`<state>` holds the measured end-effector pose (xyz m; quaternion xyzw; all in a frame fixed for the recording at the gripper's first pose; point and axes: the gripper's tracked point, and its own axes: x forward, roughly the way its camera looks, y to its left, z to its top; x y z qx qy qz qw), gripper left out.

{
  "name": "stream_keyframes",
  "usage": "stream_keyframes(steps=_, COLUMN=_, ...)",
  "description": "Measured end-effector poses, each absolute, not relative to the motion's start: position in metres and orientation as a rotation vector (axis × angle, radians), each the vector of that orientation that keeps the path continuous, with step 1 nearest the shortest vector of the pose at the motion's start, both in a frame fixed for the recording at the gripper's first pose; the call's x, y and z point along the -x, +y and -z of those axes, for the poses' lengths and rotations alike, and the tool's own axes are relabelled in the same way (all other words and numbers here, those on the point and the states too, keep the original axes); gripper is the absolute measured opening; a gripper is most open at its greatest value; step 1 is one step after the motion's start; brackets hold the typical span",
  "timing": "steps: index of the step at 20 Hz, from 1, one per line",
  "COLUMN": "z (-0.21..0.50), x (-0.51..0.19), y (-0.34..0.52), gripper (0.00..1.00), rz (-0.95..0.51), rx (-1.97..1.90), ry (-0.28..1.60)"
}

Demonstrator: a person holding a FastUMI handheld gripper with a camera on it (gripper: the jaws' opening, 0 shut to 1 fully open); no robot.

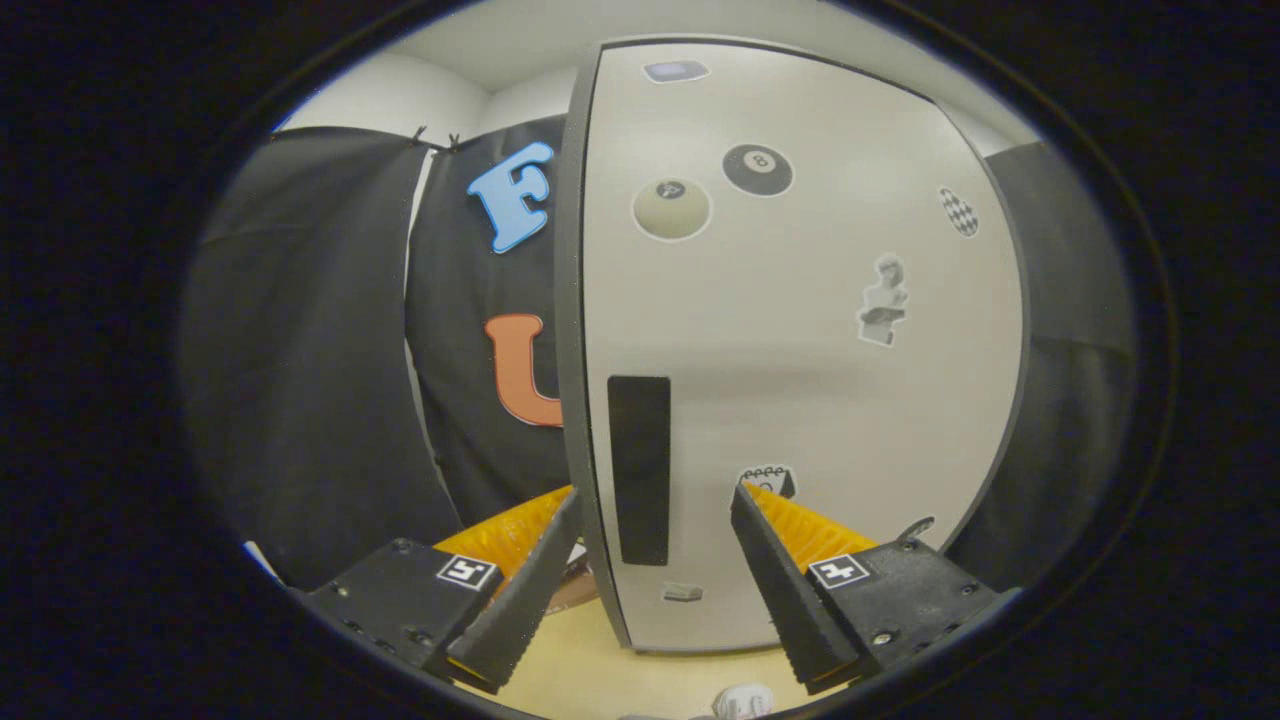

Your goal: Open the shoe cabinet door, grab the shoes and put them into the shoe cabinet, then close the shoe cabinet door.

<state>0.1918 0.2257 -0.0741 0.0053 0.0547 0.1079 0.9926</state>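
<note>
The shoe cabinet door (800, 330) is a tall pale panel with a dark edge, standing close ahead of me. It bears several stickers and a black vertical handle strip (639, 470) near its left edge. My gripper (655, 495) is open, its two fingers straddling the door's left edge and the handle strip, one finger to the left of the edge and one in front of the panel. Whether the fingers touch the door I cannot tell. A small bit of a white shoe (742, 702) peeks out below, between the fingers.
Black cloth wall (300, 380) hangs to the left of the cabinet and another stretch to its right. A light wooden floor (590, 660) lies under the fingers. A white wall shows above the cloth.
</note>
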Motion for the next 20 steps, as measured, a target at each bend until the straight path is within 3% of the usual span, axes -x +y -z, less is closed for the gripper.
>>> stream_keyframes(steps=5, z=0.079, x=-0.214, y=0.234, gripper=0.86, rz=-0.197, rx=-0.047, ry=0.134)
stream_keyframes(steps=11, z=0.091, x=-0.225, y=0.239, gripper=0.55, rz=-0.163, rx=-0.076, ry=0.153)
stream_keyframes(steps=12, z=0.09, x=-0.226, y=0.239, gripper=0.45, rz=-0.159, rx=-0.077, ry=0.141)
stream_keyframes(steps=20, z=0.093, x=-0.216, y=0.233, gripper=0.31, rz=-0.221, rx=-0.022, ry=0.162)
